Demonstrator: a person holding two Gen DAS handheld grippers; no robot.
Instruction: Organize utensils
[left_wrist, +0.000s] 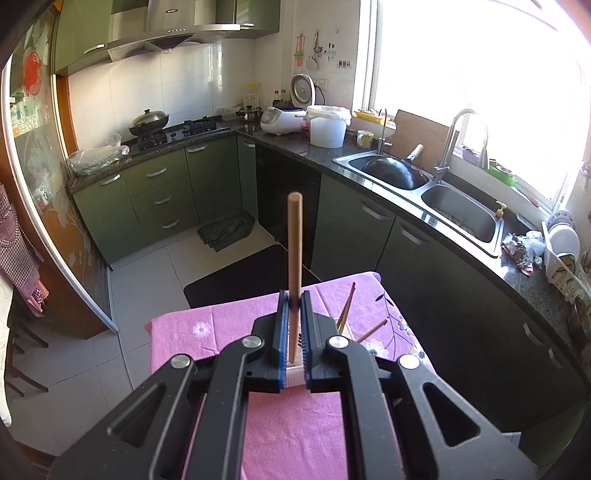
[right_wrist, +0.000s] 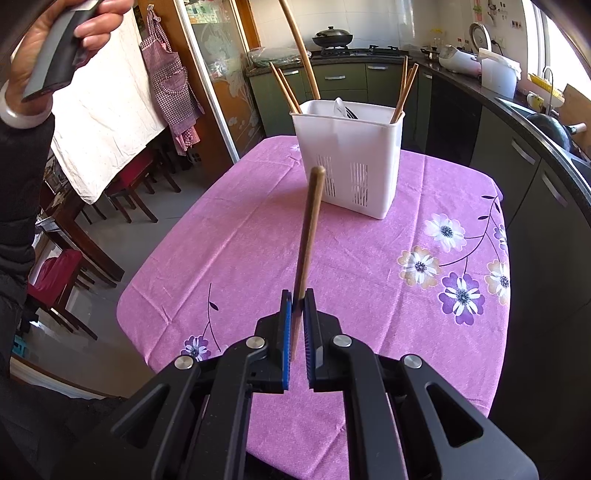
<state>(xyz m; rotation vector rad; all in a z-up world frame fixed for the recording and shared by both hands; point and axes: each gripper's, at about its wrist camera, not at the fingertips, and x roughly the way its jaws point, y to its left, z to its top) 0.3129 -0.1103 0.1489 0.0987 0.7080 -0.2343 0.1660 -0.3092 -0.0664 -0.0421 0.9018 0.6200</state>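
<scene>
A white utensil caddy stands at the far end of the pink flowered tablecloth. It holds several wooden chopsticks and a white spoon. My left gripper is shut on a long wooden handle, held upright right above the caddy, whose rim shows between the fingers; the handle also shows in the right wrist view. My right gripper is shut on a dark wooden utensil handle, held above the table, short of the caddy.
Green kitchen cabinets and a dark counter with a double sink surround the table. A person's hand holds the left gripper at upper left. Dining chairs and a hanging apron stand left of the table.
</scene>
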